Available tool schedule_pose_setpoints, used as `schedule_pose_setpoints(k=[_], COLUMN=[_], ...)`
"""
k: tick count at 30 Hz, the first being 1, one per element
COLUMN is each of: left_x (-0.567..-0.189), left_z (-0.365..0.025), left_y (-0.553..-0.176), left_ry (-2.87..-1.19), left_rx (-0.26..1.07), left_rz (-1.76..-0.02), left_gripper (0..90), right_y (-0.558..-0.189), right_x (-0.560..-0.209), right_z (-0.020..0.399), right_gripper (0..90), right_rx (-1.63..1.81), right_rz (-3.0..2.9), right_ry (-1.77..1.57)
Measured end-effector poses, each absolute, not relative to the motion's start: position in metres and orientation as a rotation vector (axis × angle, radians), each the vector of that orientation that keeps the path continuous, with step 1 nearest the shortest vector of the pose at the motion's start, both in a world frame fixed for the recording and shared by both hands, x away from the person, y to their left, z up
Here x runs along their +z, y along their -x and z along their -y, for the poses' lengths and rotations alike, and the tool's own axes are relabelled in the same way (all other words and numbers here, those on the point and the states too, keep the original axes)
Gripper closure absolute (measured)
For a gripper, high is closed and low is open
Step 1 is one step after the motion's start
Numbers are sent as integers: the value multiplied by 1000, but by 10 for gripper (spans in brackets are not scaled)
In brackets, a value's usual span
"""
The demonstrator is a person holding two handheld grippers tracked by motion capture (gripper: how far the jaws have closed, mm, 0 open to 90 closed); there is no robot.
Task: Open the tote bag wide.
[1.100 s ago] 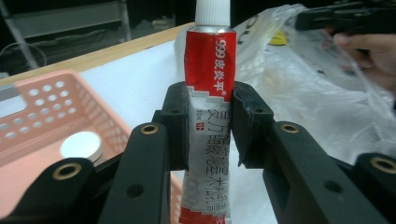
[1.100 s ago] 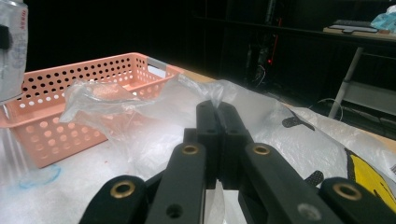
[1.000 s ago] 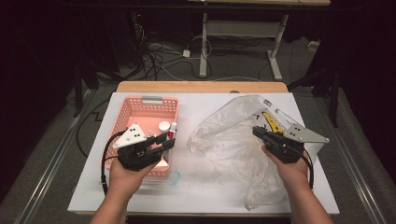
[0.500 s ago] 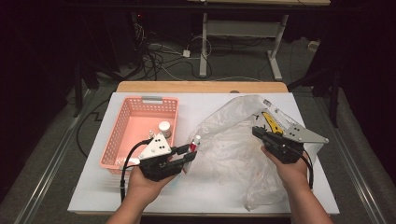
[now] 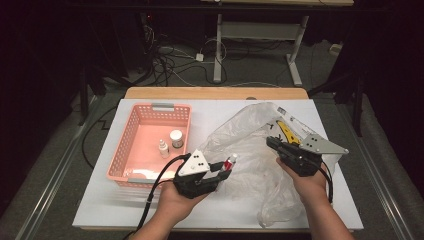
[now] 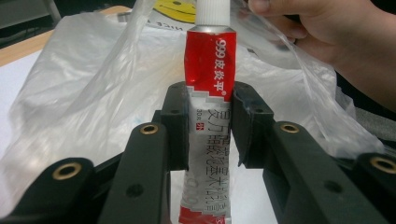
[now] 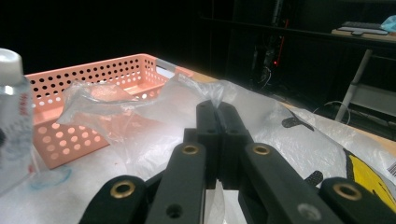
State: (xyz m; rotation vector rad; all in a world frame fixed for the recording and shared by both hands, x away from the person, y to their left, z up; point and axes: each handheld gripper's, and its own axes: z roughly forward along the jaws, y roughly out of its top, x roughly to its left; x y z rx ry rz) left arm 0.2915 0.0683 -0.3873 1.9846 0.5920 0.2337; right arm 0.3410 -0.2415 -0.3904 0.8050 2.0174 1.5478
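Observation:
A red and silver tube (image 5: 229, 163) with a white cap is held in my left gripper (image 5: 224, 168), which is shut on it. In the left gripper view the tube (image 6: 208, 70) stands upright between the jaws of the left gripper (image 6: 210, 126), its cap pointing at the clear plastic bag (image 6: 84, 93). The bag (image 5: 250, 145) lies crumpled on the white table. My right gripper (image 5: 271, 142) is shut on the bag's edge and holds it up. In the right gripper view the shut right gripper (image 7: 217, 112) pinches the film of the bag (image 7: 149, 135), with the tube (image 7: 11, 121) at the left edge.
A pink perforated basket (image 5: 129, 135) sits left of the bag, holding a small dropper bottle (image 5: 163, 148) and a small jar (image 5: 176, 138). The basket (image 7: 93, 79) stands behind the bag in the right gripper view. The white board (image 5: 150, 205) covers a wooden table (image 5: 215, 93).
My left gripper has carried the tube from over the basket rightward and slightly down to the bag's mouth. The right gripper has stayed put, holding the bag.

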Motion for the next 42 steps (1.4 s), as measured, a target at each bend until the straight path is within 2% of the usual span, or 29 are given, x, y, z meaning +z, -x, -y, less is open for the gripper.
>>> schedule_pose_setpoints(k=[15,31,42], left_x=[-406,-432,-450], left_z=[-14,25,43], left_y=[-324,-361,-374], left_ry=[-1998,-2024,-2041], left_rx=[231,295,289], left_rz=[-616,-690,-715], left_gripper=[676,676,676], right_y=[-343,-345,-345], right_x=[-390,-388,-385], right_z=[243,247,249], right_gripper=[900,900,900], right_rx=[1563,1581,1598], right_rz=[-2013,-1991,-1979], right_ry=[-811,-814,-815])
